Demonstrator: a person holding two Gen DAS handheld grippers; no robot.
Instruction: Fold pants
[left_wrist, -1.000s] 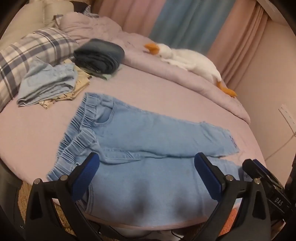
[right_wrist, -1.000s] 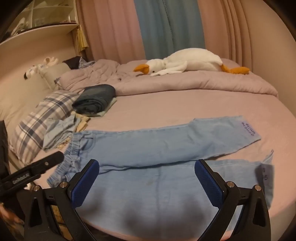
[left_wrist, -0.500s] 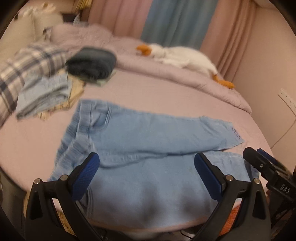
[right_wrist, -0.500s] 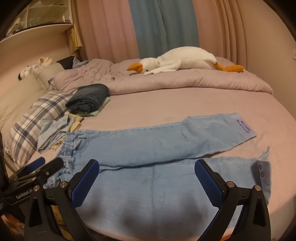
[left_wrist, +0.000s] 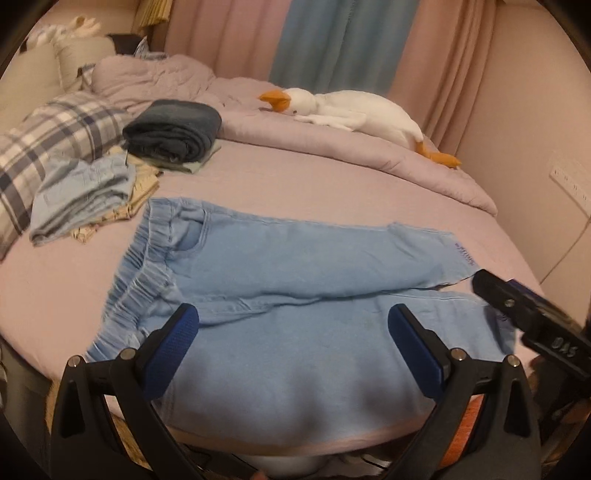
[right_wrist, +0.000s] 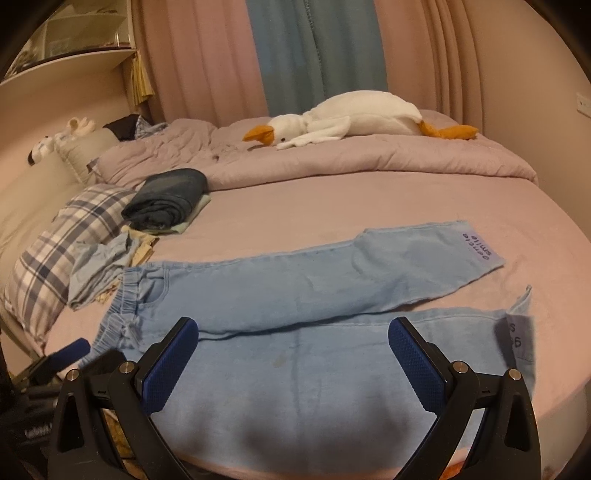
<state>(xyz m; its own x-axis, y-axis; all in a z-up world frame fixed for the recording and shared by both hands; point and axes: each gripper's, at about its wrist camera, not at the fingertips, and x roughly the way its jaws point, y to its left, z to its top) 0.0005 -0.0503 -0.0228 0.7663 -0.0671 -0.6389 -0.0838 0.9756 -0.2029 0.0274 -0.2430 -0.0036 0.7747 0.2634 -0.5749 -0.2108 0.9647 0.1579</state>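
Lying flat along the near edge of the round mauve-sheeted bed (right_wrist: 332, 214), the light blue denim pants (right_wrist: 295, 291) have their legs splayed slightly apart, elastic waistband toward the plaid pillow (right_wrist: 62, 243), while the left gripper (left_wrist: 293, 330) and the right gripper (right_wrist: 293, 345) both hover just above the near leg with blue-padded fingers spread wide and holding nothing. The likely trouble is a shallow pinch — catching only the top layer of denim would let the leg peel open mid-fold. The near leg also overhangs the mattress edge, so a careless drag could slide the whole garment off.
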